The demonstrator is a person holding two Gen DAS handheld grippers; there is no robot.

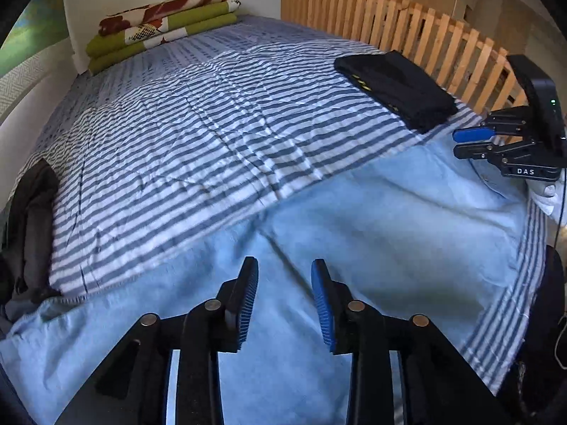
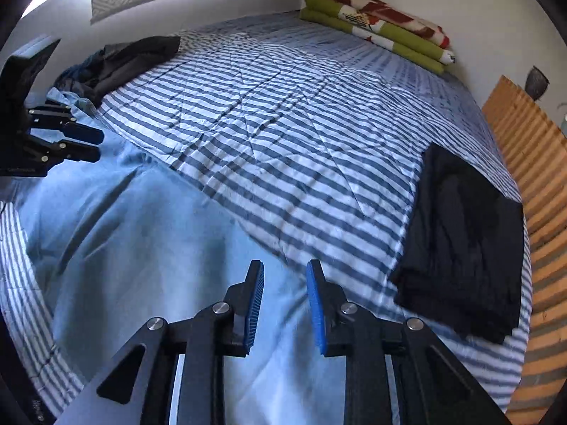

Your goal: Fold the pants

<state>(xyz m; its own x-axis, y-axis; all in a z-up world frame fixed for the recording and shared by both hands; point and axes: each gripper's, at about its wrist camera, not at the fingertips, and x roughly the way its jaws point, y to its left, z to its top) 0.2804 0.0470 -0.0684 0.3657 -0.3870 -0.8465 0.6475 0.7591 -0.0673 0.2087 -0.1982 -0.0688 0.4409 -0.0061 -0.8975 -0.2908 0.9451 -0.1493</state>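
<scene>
Light blue pants (image 1: 354,241) (image 2: 141,230) lie spread flat across the near part of the striped bedspread (image 1: 195,124) (image 2: 283,124). My left gripper (image 1: 283,265) hovers over the cloth, open, with nothing between its blue pads. In the right wrist view the left gripper (image 2: 99,146) shows at the far left, above one end of the pants. My right gripper (image 2: 284,267) is open too, over the other end of the cloth and holding nothing. The left wrist view catches the right gripper (image 1: 457,142) at the right edge.
A folded black garment (image 1: 397,88) (image 2: 464,241) lies by the slatted wooden rail (image 1: 389,17) (image 2: 531,177). A heap of dark clothes (image 1: 32,219) (image 2: 124,60) sits on the opposite side. A folded green and red blanket (image 1: 163,24) (image 2: 382,24) rests against the far wall.
</scene>
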